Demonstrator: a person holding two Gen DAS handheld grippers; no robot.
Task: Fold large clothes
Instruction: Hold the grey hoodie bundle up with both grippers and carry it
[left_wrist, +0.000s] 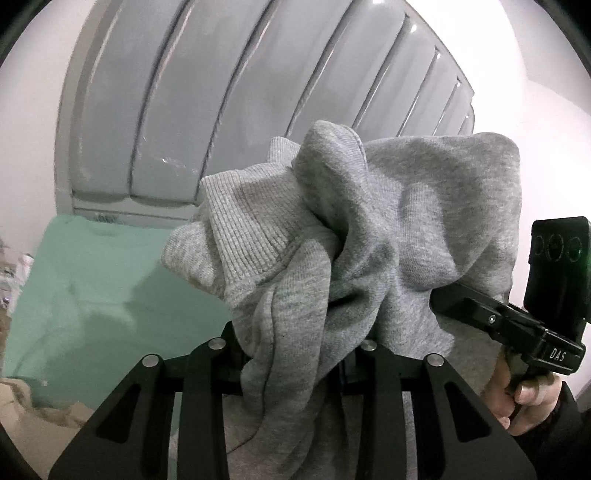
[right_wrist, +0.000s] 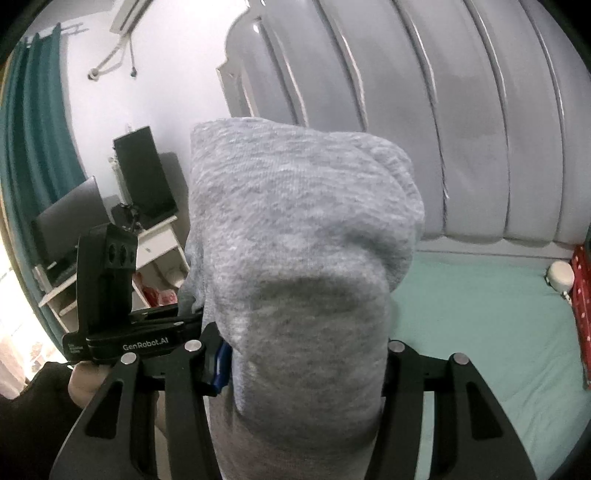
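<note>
- Both tongs, the left gripper (left_wrist: 295, 354) and right gripper (right_wrist: 306, 354), were clenched on the grey sweatshirt (left_wrist: 343, 236), lifted so it could hang straight.
- Below lay the green bed (right_wrist: 480, 314), likely the folding surface, before the padded headboard (left_wrist: 221, 92).

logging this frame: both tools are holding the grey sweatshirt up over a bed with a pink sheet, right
Not quite: the sheet is mint green, not pink, as the right wrist view shows below the grey padded headboard. The rest holds: the left tool and the right tool each grip the grey sweatshirt above the bed.
</note>
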